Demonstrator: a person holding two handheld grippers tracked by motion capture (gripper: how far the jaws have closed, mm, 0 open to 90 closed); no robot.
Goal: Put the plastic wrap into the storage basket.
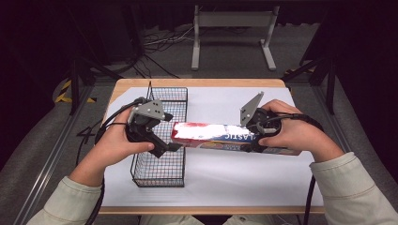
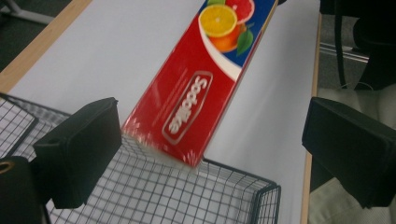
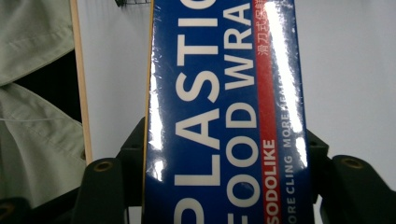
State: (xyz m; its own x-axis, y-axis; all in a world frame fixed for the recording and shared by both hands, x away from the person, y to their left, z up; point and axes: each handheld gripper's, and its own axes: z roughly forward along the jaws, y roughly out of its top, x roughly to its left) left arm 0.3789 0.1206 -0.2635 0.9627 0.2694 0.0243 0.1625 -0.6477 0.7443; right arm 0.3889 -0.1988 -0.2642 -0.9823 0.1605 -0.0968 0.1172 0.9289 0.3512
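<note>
Blue box (image 3: 224,116) reads "PLASTIC FOOD WRAP" (brand "SODOLIKE").

Bright table, dark surroundings, glare on box (image 1: 220,136), slight blur

Red-and-blue plastic wrap box (image 1: 220,136) (long, glossy) held level above table.

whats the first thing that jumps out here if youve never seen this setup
The long red and blue plastic wrap box stands out first, held level above the white table with its red end at the rim of the black wire basket. The right gripper is clamped on its blue end. The left gripper faces the red end with its jaws wide apart, not pressing on the box.
</note>
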